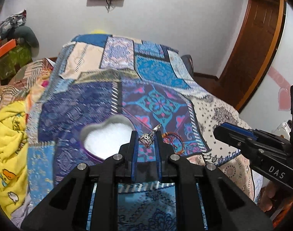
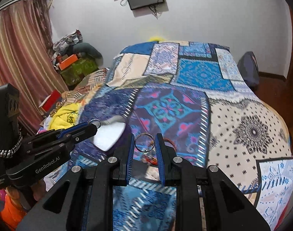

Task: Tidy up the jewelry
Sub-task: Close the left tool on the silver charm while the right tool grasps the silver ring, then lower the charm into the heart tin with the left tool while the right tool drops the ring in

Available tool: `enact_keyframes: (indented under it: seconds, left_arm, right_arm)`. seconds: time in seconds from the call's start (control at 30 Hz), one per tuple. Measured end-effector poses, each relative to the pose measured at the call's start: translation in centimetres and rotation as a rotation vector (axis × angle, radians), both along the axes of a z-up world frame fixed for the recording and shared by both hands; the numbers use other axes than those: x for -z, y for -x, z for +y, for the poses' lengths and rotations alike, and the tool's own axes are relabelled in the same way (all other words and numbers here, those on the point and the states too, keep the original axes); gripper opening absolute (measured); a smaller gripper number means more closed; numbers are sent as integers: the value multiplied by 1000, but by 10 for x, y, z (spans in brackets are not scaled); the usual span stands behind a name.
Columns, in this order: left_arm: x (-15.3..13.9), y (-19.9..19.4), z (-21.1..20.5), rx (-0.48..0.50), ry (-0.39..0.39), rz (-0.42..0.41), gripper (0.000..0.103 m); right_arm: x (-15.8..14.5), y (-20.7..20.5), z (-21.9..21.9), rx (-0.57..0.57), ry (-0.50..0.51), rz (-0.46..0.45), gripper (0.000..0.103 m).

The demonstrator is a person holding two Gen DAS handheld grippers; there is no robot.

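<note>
Rings in both grippers, one each. Left gripper (image 1: 146,137) is closed down on a stone-set ring (image 1: 148,137), decorated head pinched between the blue pads, band poking up and away to the right. Right gripper (image 2: 144,141) is narrowed around a plain metal band (image 2: 144,142); the band stands upright between the fingers, hole facing the camera, and seems to touch both pads, though contact on the right pad is hard to confirm.

Key relation: heart-shaped box (image 1: 106,137), white lining, purple wall, sits on the patchwork bedspread (image 1: 161,73) just ahead and left of the left gripper's tips. In the right wrist view the same box (image 2: 110,136) lies left of the right gripper, with the left gripper (image 2: 93,126) over its far-left edge. So the left hand is nearer the box; likely next step is a short shift left, then release over the lining. The right hand would have to cross leftward, so it probably waits its turn.

Red-orange beaded bangle (image 1: 173,141) lies flat on the bedspread just right of the left fingers, apart from the box, not yet sorted.

Writing: "DAS" on the right gripper's body (image 1: 262,150) in the left view; "GenRobot.AI" on the left gripper's side in the right view. A smaller label beneath is unreadable.
</note>
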State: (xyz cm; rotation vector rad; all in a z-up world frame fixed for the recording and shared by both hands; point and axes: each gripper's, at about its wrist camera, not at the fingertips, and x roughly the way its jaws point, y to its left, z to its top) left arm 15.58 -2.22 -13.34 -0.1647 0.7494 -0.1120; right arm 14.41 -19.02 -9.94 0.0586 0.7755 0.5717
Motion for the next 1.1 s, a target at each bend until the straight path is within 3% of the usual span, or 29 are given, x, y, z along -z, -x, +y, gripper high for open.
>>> enact_keyframes:
  seconds: [0.27, 0.47, 0.83, 1.1]
  left_arm:
    - [-18, 10, 32, -49, -15, -60, 15]
    - [-16, 9, 53, -76, -22, -62, 15]
    - [15, -9, 67, -51, -5, 7, 15]
    - [35, -24, 70, -21, 6, 50, 15]
  right_arm:
    - [-12, -1, 30, -40, 3, -37, 20]
    - [-14, -7, 52, -71, 6, -53, 20]
    - [3, -26, 87, -135, 4, -8, 20]
    - [30, -46, 100, -156, 0, 86, 20]
